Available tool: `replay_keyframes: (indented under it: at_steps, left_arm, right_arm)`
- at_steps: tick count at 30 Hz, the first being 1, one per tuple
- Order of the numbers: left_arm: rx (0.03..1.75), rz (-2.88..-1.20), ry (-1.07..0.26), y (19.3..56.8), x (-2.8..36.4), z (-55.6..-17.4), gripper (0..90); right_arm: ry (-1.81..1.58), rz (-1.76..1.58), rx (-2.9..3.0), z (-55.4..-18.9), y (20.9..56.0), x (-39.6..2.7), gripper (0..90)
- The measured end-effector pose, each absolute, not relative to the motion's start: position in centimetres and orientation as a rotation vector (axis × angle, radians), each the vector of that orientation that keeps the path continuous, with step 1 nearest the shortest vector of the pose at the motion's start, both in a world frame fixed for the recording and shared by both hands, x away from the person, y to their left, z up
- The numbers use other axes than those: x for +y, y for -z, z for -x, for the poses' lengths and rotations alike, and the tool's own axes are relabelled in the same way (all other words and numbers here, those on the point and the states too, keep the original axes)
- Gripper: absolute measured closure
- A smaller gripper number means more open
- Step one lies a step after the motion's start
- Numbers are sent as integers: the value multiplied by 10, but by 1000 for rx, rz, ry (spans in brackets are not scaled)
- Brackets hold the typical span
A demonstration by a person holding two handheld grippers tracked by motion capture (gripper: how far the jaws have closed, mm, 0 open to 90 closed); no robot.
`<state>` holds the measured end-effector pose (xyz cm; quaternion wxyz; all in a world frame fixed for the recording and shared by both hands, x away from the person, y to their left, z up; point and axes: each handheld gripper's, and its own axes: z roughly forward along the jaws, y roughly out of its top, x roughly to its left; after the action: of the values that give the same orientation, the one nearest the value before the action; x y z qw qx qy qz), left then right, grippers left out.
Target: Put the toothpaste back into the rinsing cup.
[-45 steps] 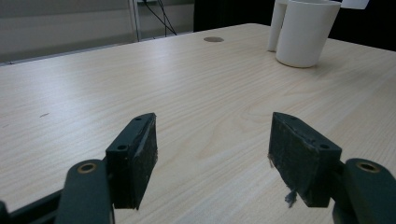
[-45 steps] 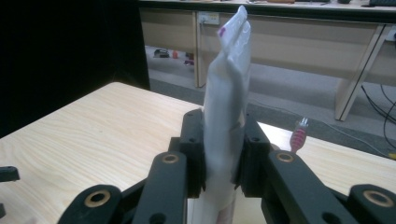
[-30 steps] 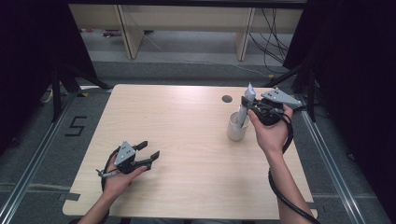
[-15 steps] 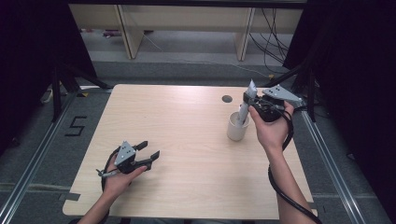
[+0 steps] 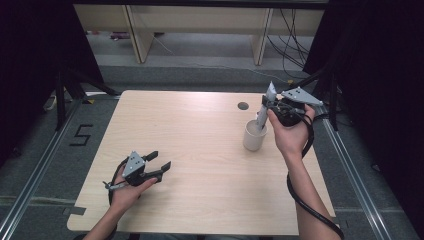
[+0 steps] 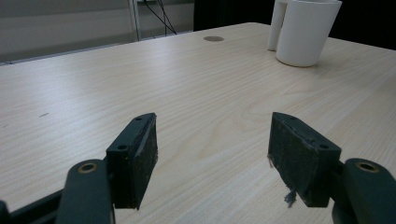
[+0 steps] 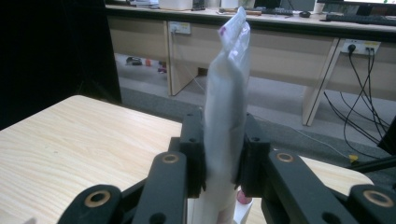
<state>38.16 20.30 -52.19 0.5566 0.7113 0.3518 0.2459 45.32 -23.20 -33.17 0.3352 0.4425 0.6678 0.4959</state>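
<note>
The right hand-held gripper (image 7: 219,161) clamps a clear plastic bag (image 7: 226,93) upright over the white cup (image 5: 255,135) on the surface (image 5: 200,130), apparently to guide it in, while the left hand-held gripper (image 6: 219,154) rests apart, empty.

Packet's (image 7: 226,93) lower end hidden inside cup (image 5: 254,136)

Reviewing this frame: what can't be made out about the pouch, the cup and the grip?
- Inside of the white cup: hidden in the high view by its rim and the clear pouch.
- Pouch's lower end: cut off at the bottom edge in the right gripper view, behind the right gripper.
- Pouch contents: too pale to tell.
- Cup top: cropped in the left gripper view.
</note>
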Motion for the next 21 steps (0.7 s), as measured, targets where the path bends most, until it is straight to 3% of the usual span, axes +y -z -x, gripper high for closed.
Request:
replay_keyframes:
  at_steps: [21]
  left_arm:
    - [830,-1680,-578,522,203,-382,325]
  right_arm:
    - [-1261,-1166,1741,-466,341,-228,762]
